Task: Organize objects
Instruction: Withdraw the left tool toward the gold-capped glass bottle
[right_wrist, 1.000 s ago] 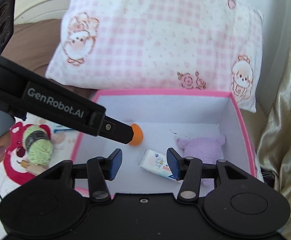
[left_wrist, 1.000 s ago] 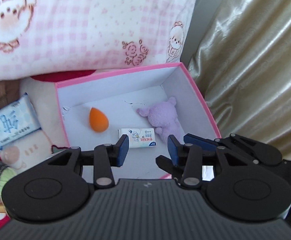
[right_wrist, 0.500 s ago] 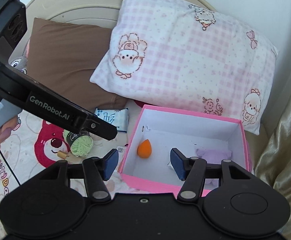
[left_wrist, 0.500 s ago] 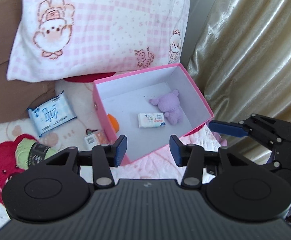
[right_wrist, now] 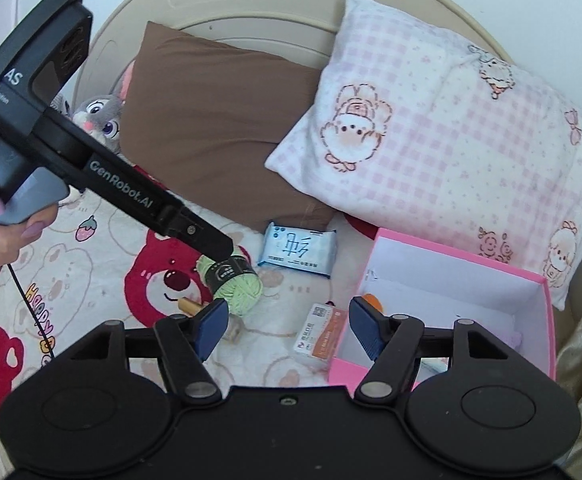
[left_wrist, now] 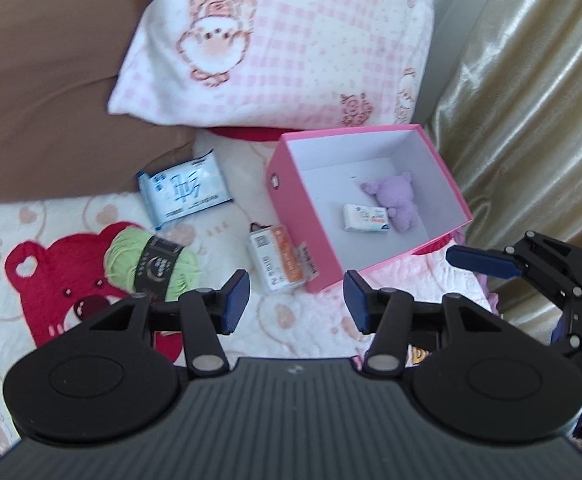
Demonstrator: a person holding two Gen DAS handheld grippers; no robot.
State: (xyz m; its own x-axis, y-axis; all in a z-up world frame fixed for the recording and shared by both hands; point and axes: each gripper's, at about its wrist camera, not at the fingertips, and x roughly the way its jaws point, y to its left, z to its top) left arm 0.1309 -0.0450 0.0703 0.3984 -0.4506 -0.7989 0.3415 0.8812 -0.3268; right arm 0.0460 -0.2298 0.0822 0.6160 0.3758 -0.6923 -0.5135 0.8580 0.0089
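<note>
Two pairs of fingers stand spread and empty: the left gripper (left_wrist: 295,300) and the right gripper (right_wrist: 287,326) have both drawn back from above the pink box (left_wrist: 291,216) within the last second, so the box shrinks to the one o'clock side of the left view. I judge one deposit finished and the next pick pending.

Inside the box lie a purple plush (left_wrist: 397,200) and a small white packet (left_wrist: 366,219). Outside on the bed, at about eleven o'clock from the left fingers, wait an orange-white card pack (left_wrist: 281,260), green yarn (left_wrist: 153,262) and a blue tissue pack (left_wrist: 185,192).

Only the right view shows the orange sponge (right_wrist: 370,300) behind the box wall, a gold-coloured item (right_wrist: 189,304) beside the yarn, and a grey bunny toy (right_wrist: 99,114) at ten o'clock.
</note>
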